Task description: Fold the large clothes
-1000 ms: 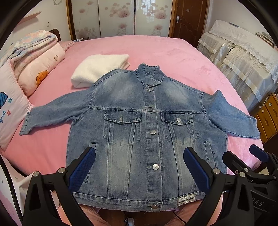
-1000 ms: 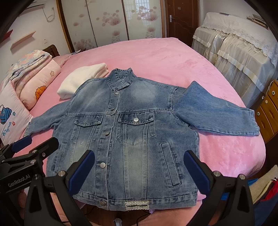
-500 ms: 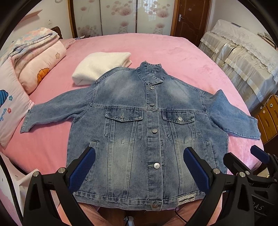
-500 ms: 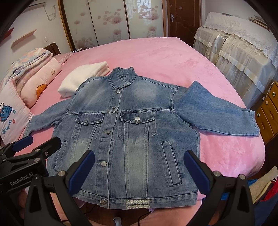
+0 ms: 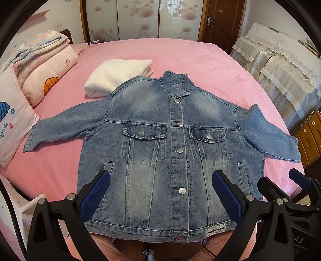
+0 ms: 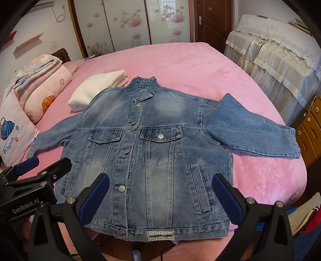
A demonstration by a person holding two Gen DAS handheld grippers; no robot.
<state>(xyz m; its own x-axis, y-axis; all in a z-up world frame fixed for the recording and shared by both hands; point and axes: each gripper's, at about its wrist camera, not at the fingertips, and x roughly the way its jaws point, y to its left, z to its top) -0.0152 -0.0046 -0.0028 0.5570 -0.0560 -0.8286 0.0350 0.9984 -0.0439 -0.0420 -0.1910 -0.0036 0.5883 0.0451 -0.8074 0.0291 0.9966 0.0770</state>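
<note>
Denim jacket (image 5: pixel 172 152) spread flat, buttoned, on pink bed (image 5: pixel 200 60), white folded cloth (image 5: pixel 116 76) touching its shoulder, left gripper (image 5: pixel 160 192) and right gripper (image 6: pixel 160 192) above hem, fingers spread wide, holding nothing.

A pink bed (image 5: pixel 200 60) fills the room. Sliding panels with floral prints (image 5: pixel 140 18) line the far wall beside a dark wooden door (image 5: pixel 220 22). Lace-covered furniture (image 6: pixel 280 60) stands right; pillows (image 5: pixel 40 76) pile left.

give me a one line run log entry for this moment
stage: pre-fold | denim jacket: flat, buttoned, sleeves spread on pink bed | left gripper: open, above hem | right gripper: open, above hem | white folded cloth: beside collar
</note>
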